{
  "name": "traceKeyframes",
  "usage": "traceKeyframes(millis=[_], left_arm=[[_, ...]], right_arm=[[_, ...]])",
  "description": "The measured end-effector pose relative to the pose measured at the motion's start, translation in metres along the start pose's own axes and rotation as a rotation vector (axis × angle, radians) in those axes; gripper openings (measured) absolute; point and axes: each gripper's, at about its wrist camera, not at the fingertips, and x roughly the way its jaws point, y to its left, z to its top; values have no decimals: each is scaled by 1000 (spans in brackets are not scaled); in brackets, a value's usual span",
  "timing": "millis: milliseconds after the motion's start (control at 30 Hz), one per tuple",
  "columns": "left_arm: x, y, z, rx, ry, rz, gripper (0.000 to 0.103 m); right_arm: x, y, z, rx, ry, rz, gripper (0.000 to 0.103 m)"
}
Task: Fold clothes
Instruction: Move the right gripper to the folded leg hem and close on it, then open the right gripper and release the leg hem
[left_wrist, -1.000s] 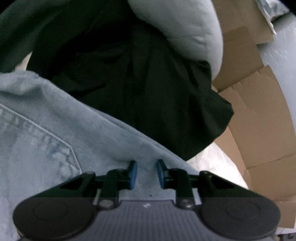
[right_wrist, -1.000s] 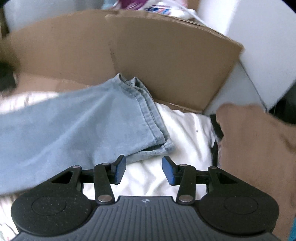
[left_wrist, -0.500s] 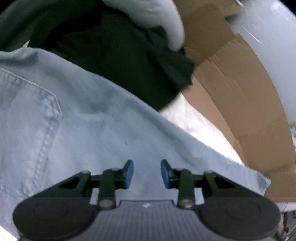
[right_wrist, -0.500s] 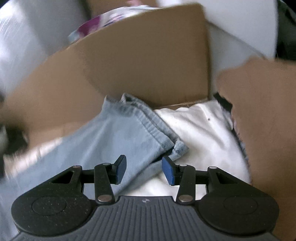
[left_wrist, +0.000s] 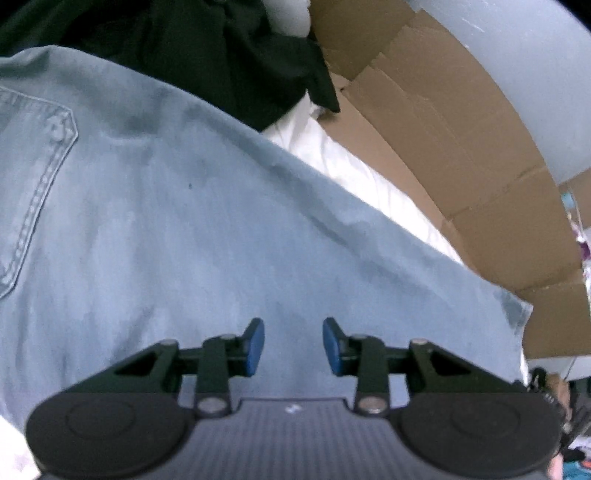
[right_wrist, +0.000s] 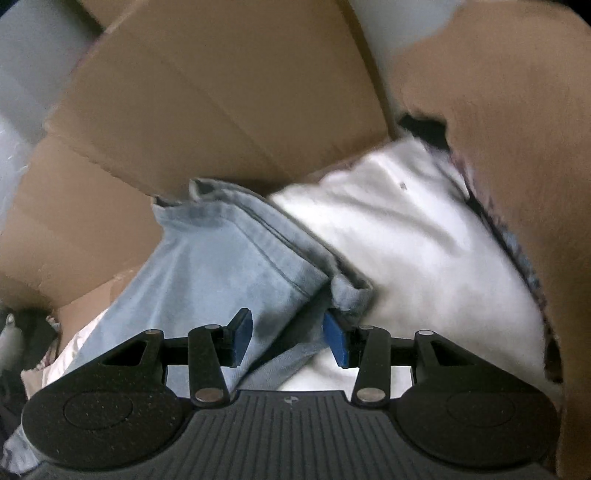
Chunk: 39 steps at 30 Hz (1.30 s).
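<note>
While its jaws had just been opening, the left gripper (left_wrist: 293, 347) hovered with nothing between them over the jeans (left_wrist: 207, 236), near the seat. The right gripper (right_wrist: 288, 339), half open and holding nothing, sat nearer the hem (right_wrist: 332, 280), cloth between its pads. The leg ran long from pocket (left_wrist: 35, 184) to hem across a white sheet (right_wrist: 413, 236) beside cardboard (right_wrist: 221, 110).
</note>
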Motion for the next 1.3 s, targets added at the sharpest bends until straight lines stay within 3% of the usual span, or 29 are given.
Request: traceKeyframes(millis=[100, 133, 233, 367, 867, 1000, 1300], left_arm=[[4, -5, -4, 9, 12, 8, 37], [1, -6, -6, 8, 18, 10, 37], [-5, -10, -12, 14, 34, 13, 37], [-6, -20, -20, 48, 49, 7, 37], [-7, -24, -36, 88, 81, -9, 37], [-5, -20, -39, 105, 88, -6, 37], [-25, -13, -47, 134, 112, -7, 41]], right_arm=[[5, -4, 5, 34, 5, 43, 49], [7, -6, 7, 53, 9, 54, 44], [13, -15, 13, 113, 20, 64, 13], [6, -14, 14, 72, -13, 56, 4], [-15, -15, 8, 66, -56, 4, 2], [-6, -14, 6, 47, -25, -20, 2], [-15, -15, -7, 91, 8, 16, 23]])
